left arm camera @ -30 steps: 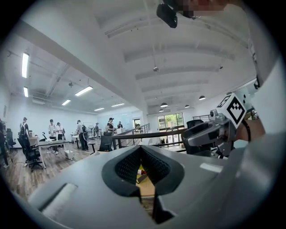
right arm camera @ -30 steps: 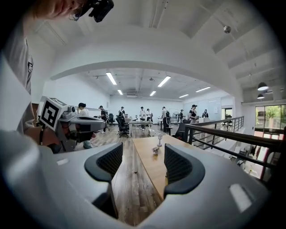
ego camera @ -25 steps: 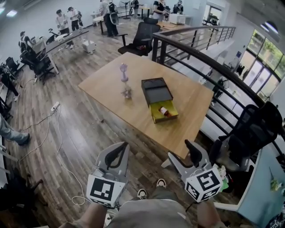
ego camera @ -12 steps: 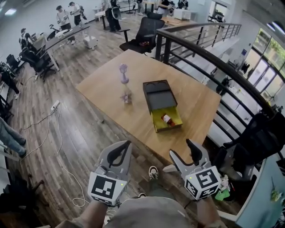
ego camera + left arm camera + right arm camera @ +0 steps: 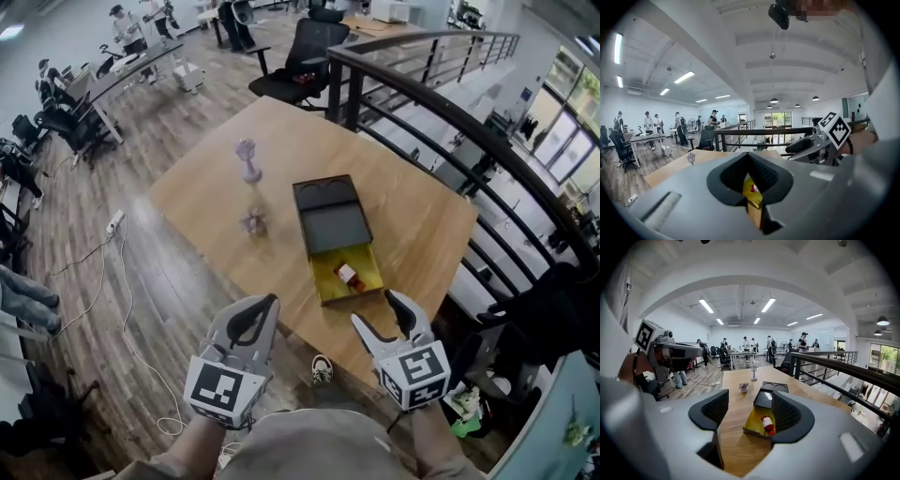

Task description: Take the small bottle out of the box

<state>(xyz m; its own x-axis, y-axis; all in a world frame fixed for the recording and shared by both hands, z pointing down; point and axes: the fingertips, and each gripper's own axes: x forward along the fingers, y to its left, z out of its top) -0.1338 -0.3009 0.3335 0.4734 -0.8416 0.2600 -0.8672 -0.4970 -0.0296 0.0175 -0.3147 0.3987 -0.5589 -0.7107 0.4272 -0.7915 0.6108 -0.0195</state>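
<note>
A dark box point(image 5: 328, 217) lies on the wooden table point(image 5: 412, 225), with a yellow drawer tray point(image 5: 361, 281) pulled out toward me. In the tray the small red-and-white bottle point(image 5: 347, 274) lies on its side. Both grippers hang off the table's near edge, short of the box. My left gripper point(image 5: 265, 302) has its jaws together and holds nothing. My right gripper point(image 5: 379, 311) is open and empty. The right gripper view shows the bottle point(image 5: 767, 423) in the tray point(image 5: 753, 422) between the spread jaws of that gripper point(image 5: 750, 411). Past the left gripper point(image 5: 748, 161) only a sliver of the tray point(image 5: 751, 199) shows.
A small purple ornament point(image 5: 247, 159) and a tiny potted plant point(image 5: 252, 222) stand left of the box. A black railing point(image 5: 450, 117) runs behind and right of the table. An office chair point(image 5: 305, 56) stands beyond it. A cable point(image 5: 122, 309) lies on the floor at left.
The table and box have come closer and lower in the head view. Both grippers have risen toward the table's near edge. Neither gripper's jaws have changed.
</note>
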